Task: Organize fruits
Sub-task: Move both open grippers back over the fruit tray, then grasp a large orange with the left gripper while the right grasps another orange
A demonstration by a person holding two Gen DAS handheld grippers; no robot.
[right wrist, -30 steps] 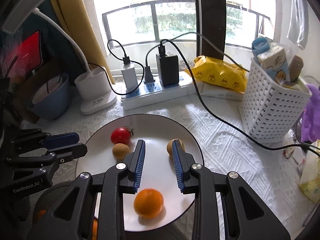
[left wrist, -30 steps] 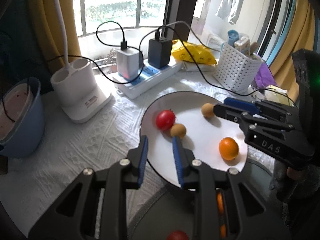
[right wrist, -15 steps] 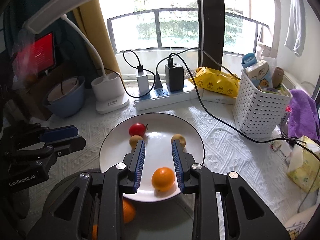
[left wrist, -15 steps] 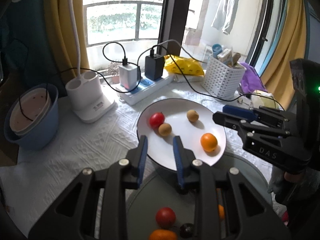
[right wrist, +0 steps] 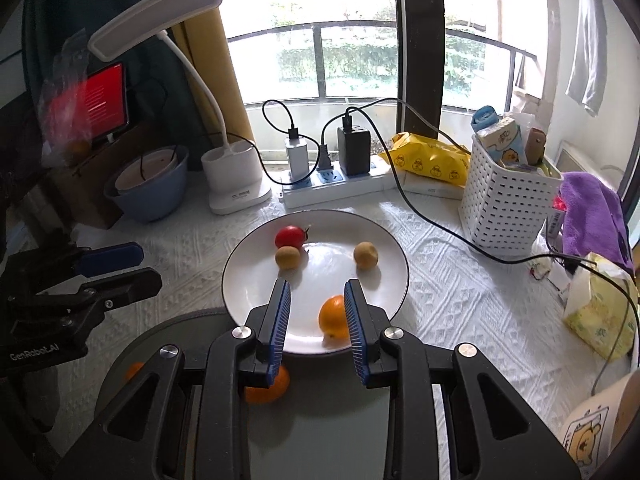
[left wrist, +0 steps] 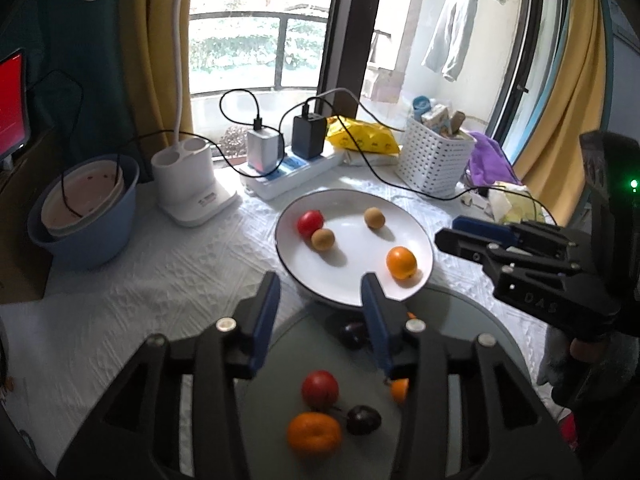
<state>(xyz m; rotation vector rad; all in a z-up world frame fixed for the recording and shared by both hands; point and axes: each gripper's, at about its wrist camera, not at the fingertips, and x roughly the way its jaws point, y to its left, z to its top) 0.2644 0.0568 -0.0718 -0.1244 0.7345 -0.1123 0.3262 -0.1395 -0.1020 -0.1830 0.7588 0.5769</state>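
A white plate (left wrist: 404, 216) (right wrist: 384, 240) holds a red tomato (left wrist: 310, 221) (right wrist: 290, 237), two brown round fruits (left wrist: 322, 239) (left wrist: 374, 217) and an orange (left wrist: 401, 262) (right wrist: 333, 317). Nearer me, a dark grey round tray (left wrist: 472, 320) (right wrist: 168, 332) holds a red fruit (left wrist: 319, 389), an orange (left wrist: 314, 432), dark plums (left wrist: 363, 419) and more. My left gripper (left wrist: 320, 296) is open and empty above the tray's far edge. My right gripper (right wrist: 316, 304) is open and empty, with the plate's orange just beyond its fingertips.
A blue bowl (left wrist: 84, 240), a white lamp base (left wrist: 188, 184), a power strip with chargers and cables (left wrist: 288, 172), a yellow packet (left wrist: 360, 140), a white basket (left wrist: 432, 160) and a purple cloth (right wrist: 592, 208) ring the plate. A white tablecloth covers the table.
Both grippers have pulled back and risen away from the plate, bringing the grey tray into view. The left gripper's fingers have spread wider.
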